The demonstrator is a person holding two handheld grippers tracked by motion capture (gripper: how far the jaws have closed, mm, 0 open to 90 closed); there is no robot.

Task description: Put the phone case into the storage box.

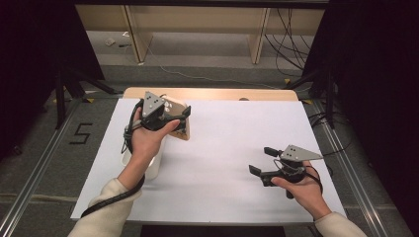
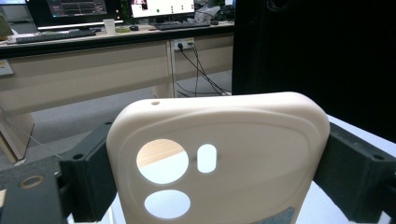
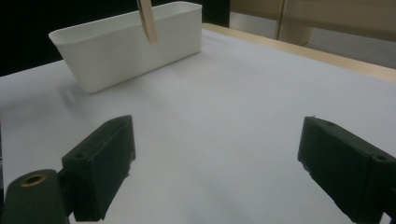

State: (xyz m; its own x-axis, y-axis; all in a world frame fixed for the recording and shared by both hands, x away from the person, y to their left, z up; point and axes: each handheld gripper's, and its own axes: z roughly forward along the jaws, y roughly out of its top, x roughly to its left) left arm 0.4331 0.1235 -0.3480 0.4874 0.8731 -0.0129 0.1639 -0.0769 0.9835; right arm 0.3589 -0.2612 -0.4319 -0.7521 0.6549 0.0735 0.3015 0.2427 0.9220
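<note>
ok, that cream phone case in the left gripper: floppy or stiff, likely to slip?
The phone case probably flexes: a thin shell with camera cutouts, clamped across its width by the left gripper. Likely light. Its smooth matte surface might slip little, though I can't tell the material.

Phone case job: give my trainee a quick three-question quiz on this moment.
1. True or false: the left tool grips the cream phone case by its two side edges.
2. What lies between the right tool's jaws?
A. the case
B. nothing
C. the tub
3. Which container stands on the white table?

Key:
1. True.
2. B; its jaws are open over bare table.
3. A white tub.
</note>
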